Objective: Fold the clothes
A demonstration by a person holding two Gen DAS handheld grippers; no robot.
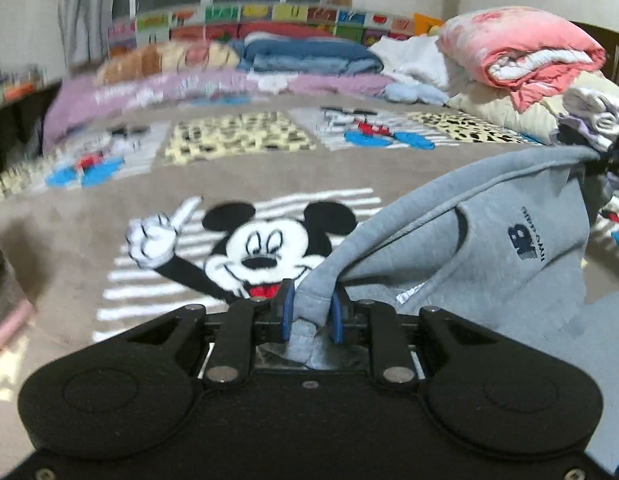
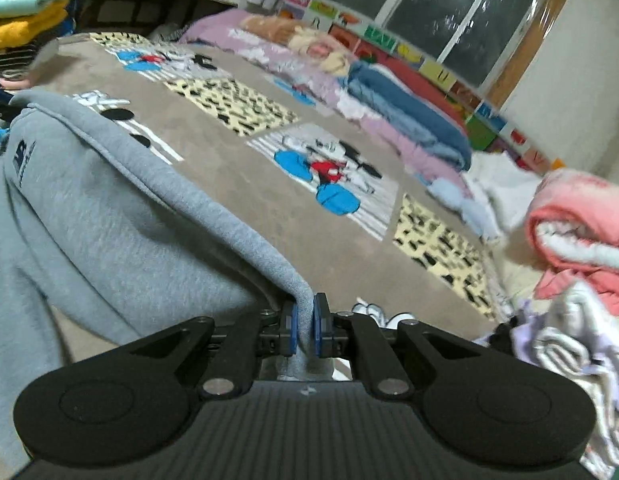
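A grey sweatshirt (image 1: 489, 248) with a dark chest logo hangs stretched in the air above the bed. My left gripper (image 1: 311, 312) is shut on one corner of its ribbed edge. My right gripper (image 2: 305, 330) is shut on the other corner of the sweatshirt (image 2: 89, 216), whose edge runs taut up to the left. The right gripper (image 1: 607, 156) shows as a dark shape at the cloth's far end in the left wrist view. The garment's lower part droops out of sight.
A brown Mickey Mouse blanket (image 1: 237, 152) covers the bed. Folded quilts lie along the far side: blue (image 1: 309, 56), pink (image 1: 521, 56). A pile of pale clothes (image 2: 569, 356) lies at the right. Stacked clothes (image 2: 25, 12) sit at the left.
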